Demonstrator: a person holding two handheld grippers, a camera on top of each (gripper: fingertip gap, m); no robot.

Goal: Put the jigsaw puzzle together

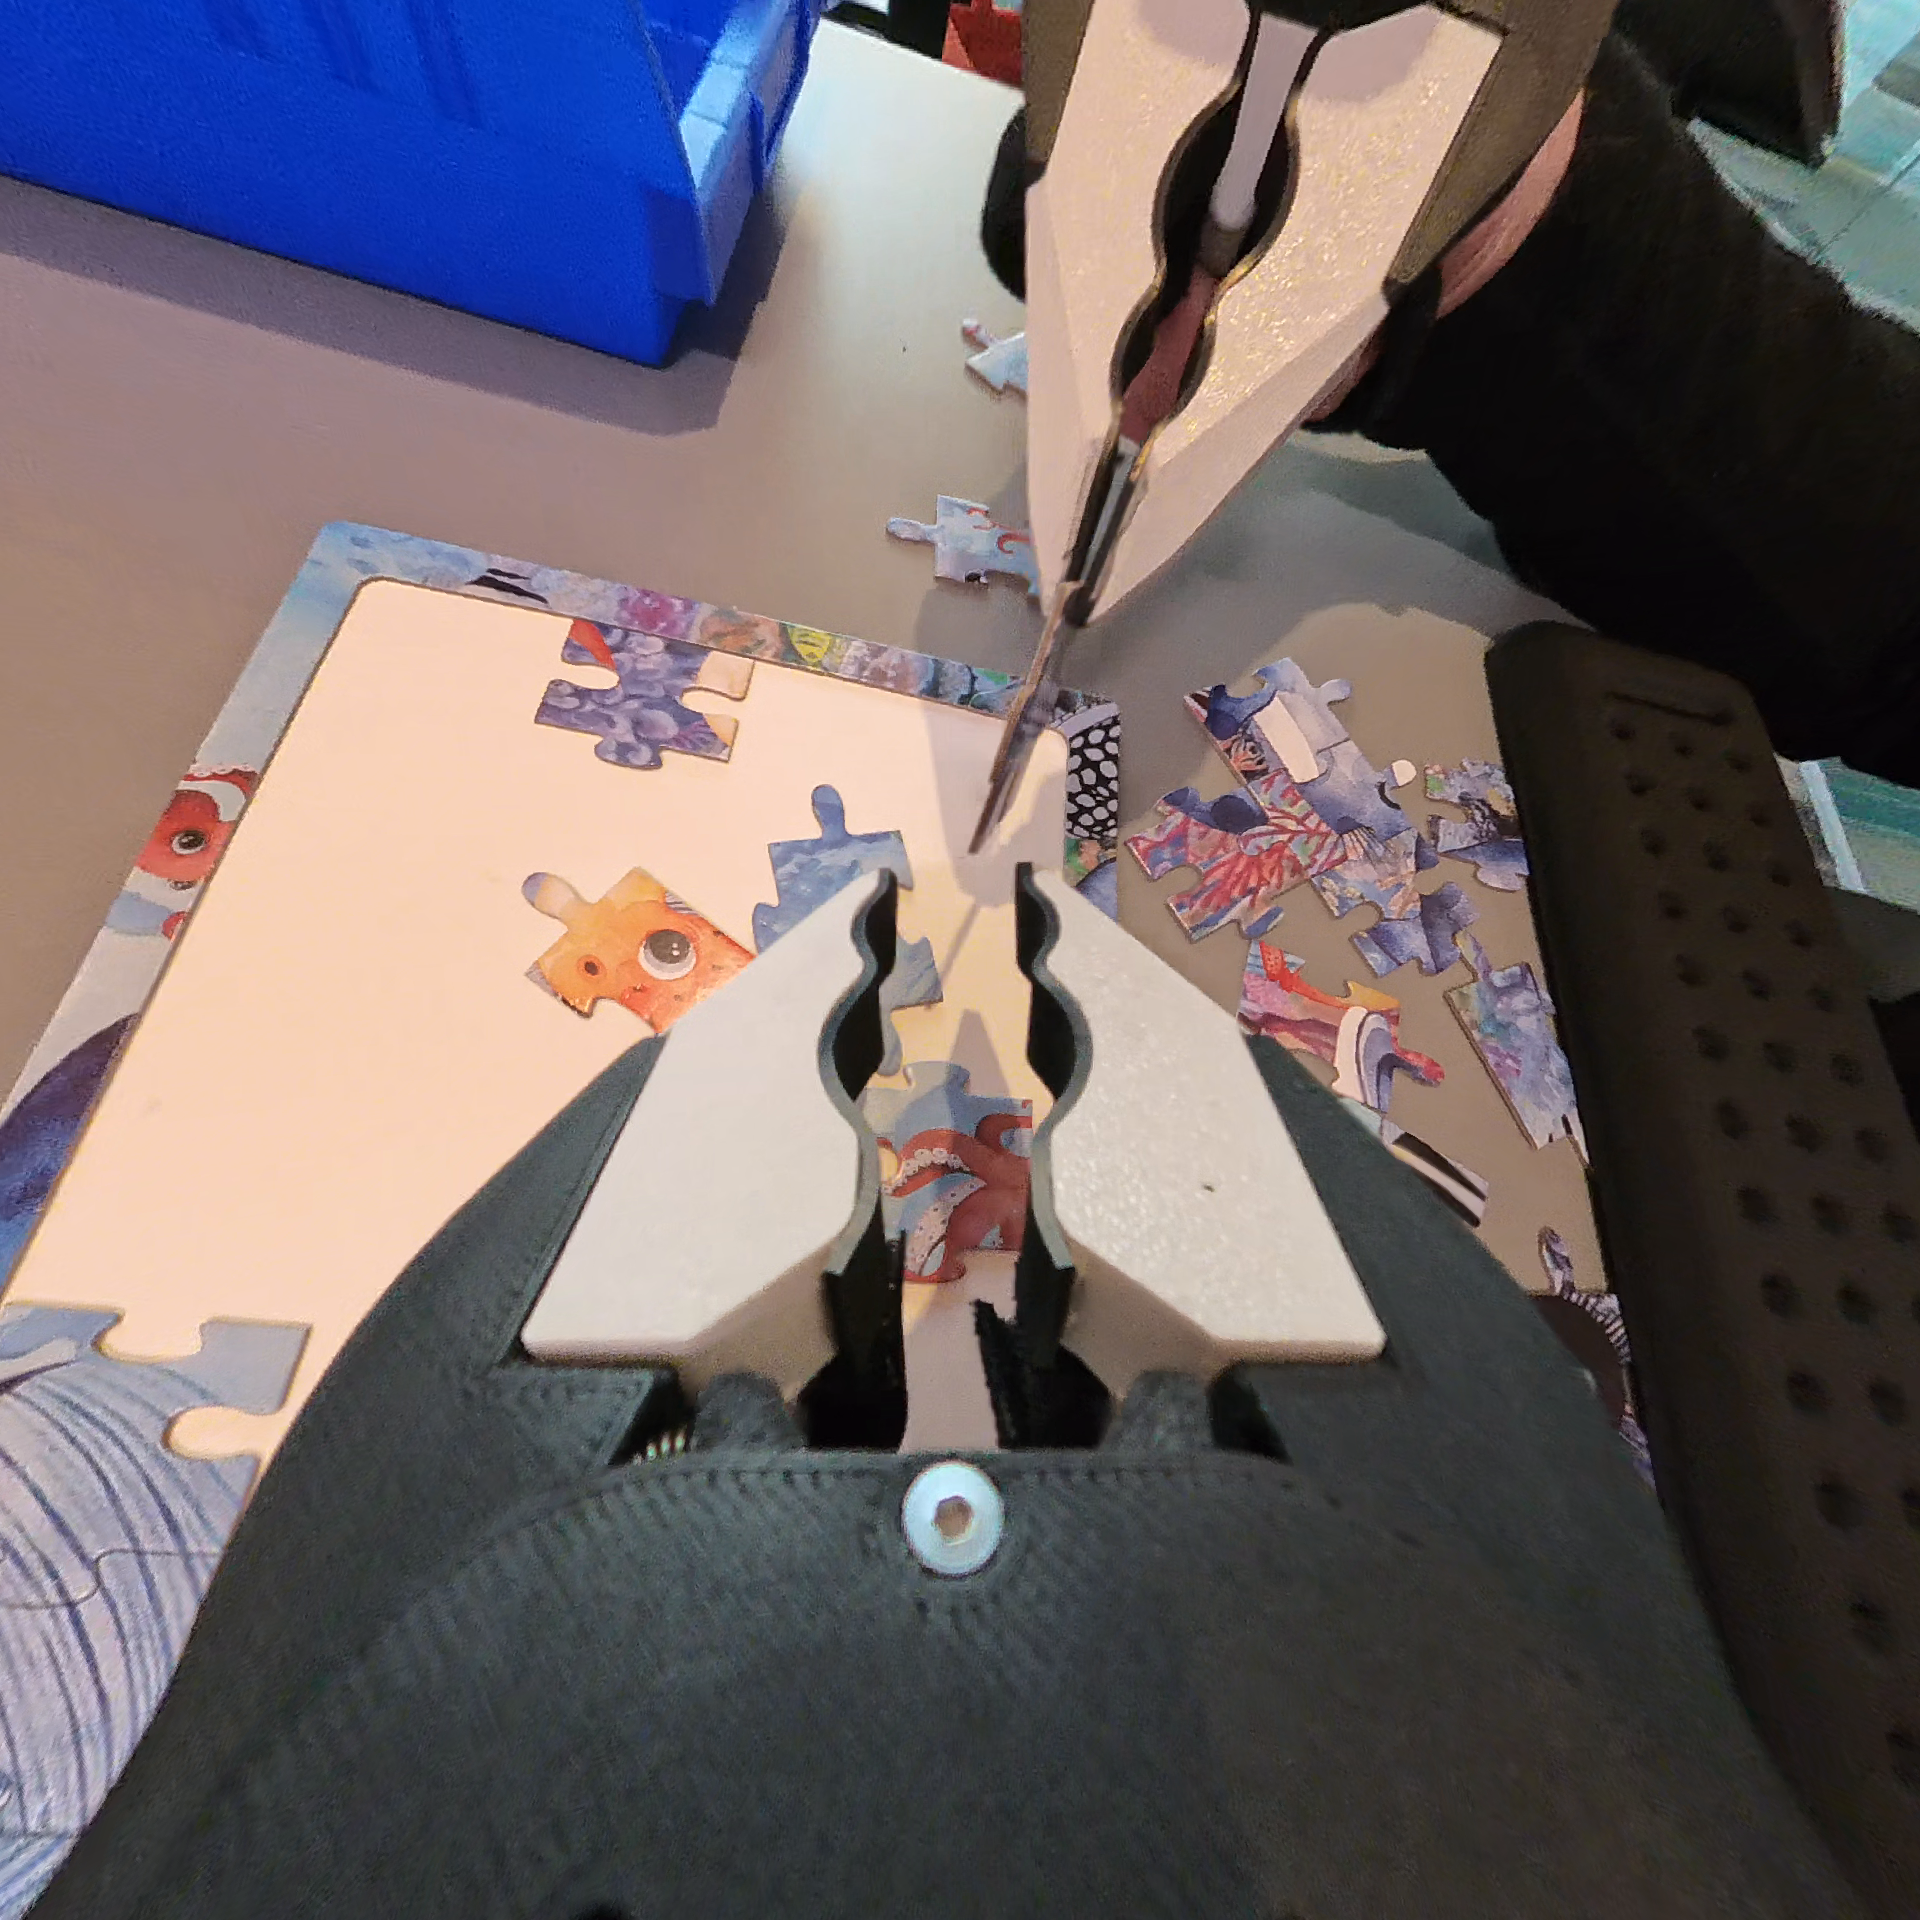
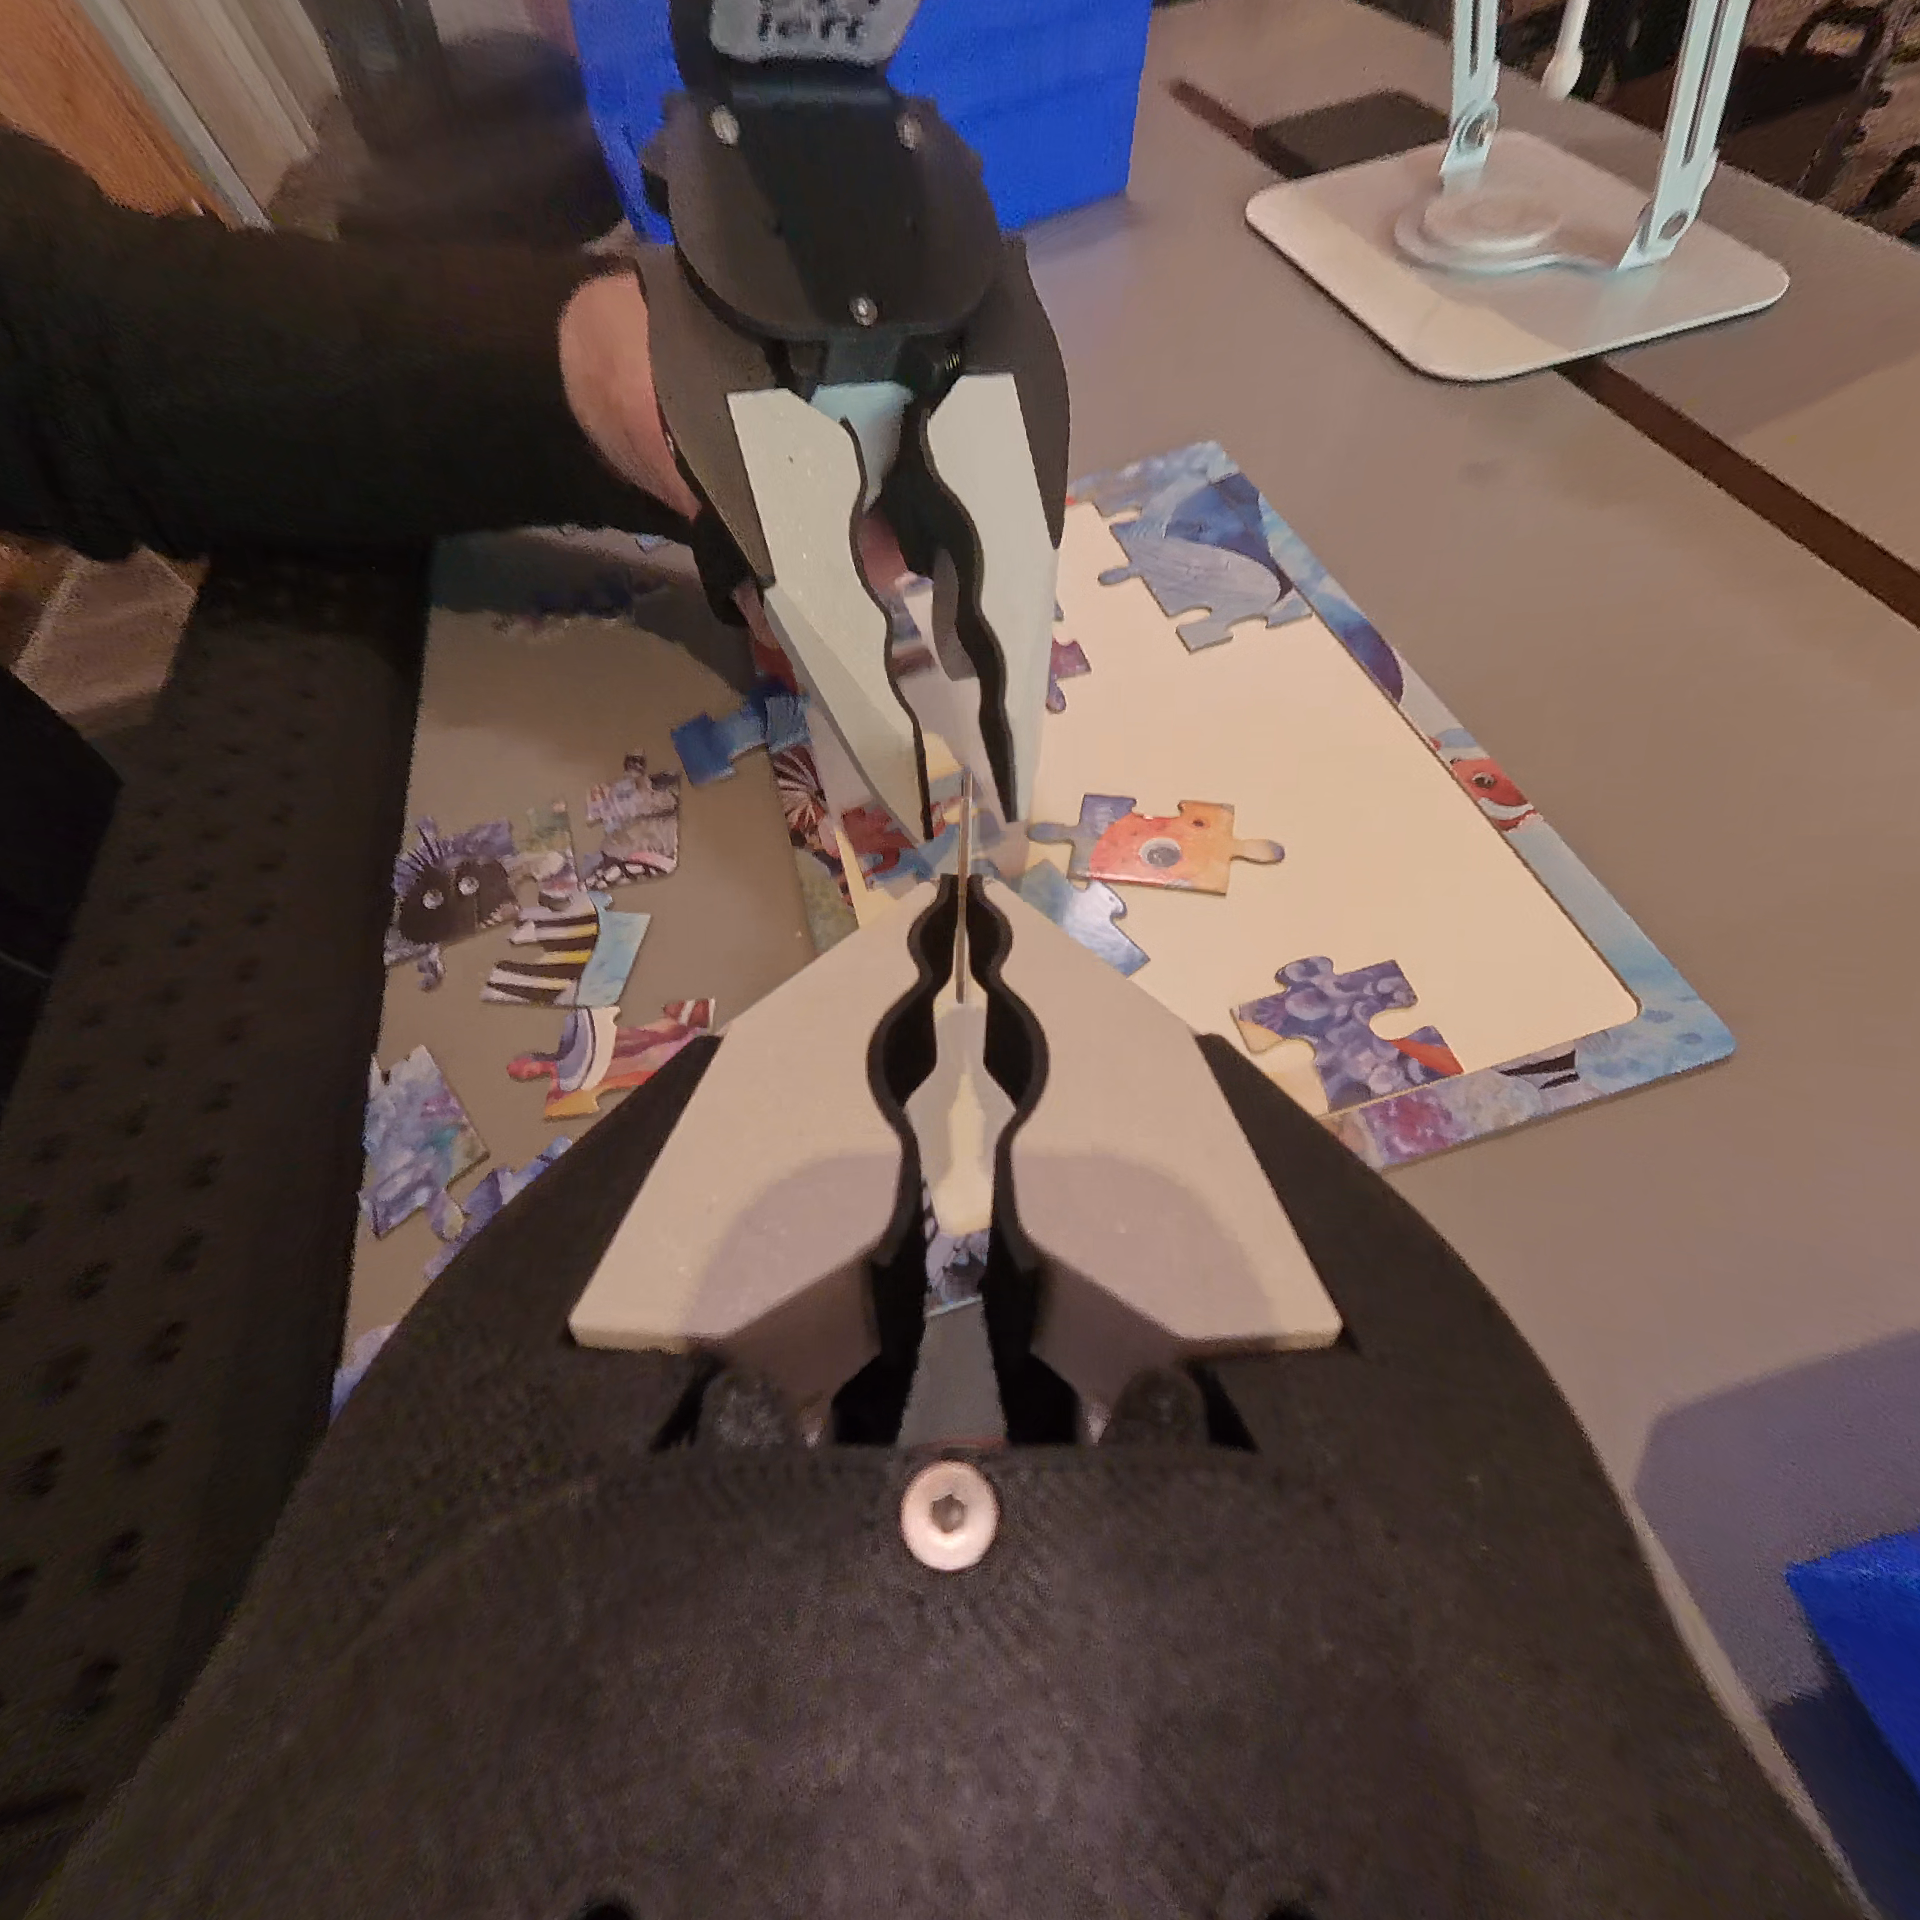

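Now, right gripper (image 2: 964, 891): pinching a puzzle piece (image 1: 1023, 727) edge-on, above the tray's (image 1: 644, 608) near corner.
Left gripper (image 1: 958, 883): spread, empty, hovering just beside.
Advice: lower it flat, tabs aligned with the border.

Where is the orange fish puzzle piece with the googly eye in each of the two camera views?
Left wrist view: the orange fish piece lies left of centre on the bare board, just left of the near tongs' tip.
Right wrist view: the orange fish piece lies right of centre, just right of the far tongs.
Shared landmark: the purple bubble piece at the frame's edge.
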